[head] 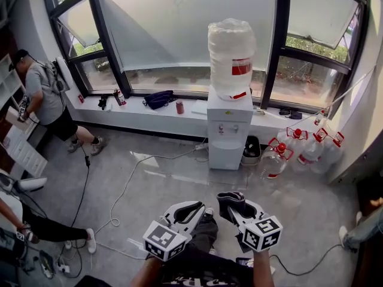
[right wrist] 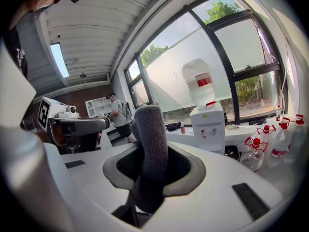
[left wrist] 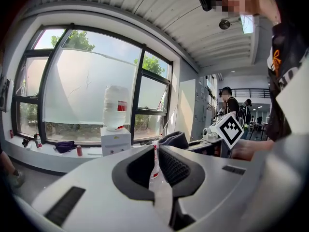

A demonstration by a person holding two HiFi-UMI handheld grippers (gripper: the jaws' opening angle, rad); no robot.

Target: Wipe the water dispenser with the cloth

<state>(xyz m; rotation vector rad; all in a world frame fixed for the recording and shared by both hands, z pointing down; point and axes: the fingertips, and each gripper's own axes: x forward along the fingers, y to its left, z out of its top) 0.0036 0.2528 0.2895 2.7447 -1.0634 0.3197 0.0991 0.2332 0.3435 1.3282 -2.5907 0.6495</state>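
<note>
The white water dispenser [head: 229, 127] stands against the window sill across the floor, with a wrapped bottle [head: 231, 58] on top. It also shows far off in the left gripper view as the dispenser [left wrist: 115, 141] and in the right gripper view as the dispenser [right wrist: 208, 127]. My right gripper [head: 232, 202] is held low in front of me, shut on a dark grey cloth [right wrist: 150, 134] that sticks up between its jaws. My left gripper [head: 190, 211] hangs beside it, its jaws nearly touching with nothing between them. Both are well short of the dispenser.
Several water jugs with red caps [head: 299, 148] stand on the floor right of the dispenser, a black bin [head: 252, 150] beside it. White cables [head: 125, 184] trail over the grey floor. A person [head: 45, 97] stands at the far left by shelves; another person's legs [head: 42, 229] lie lower left.
</note>
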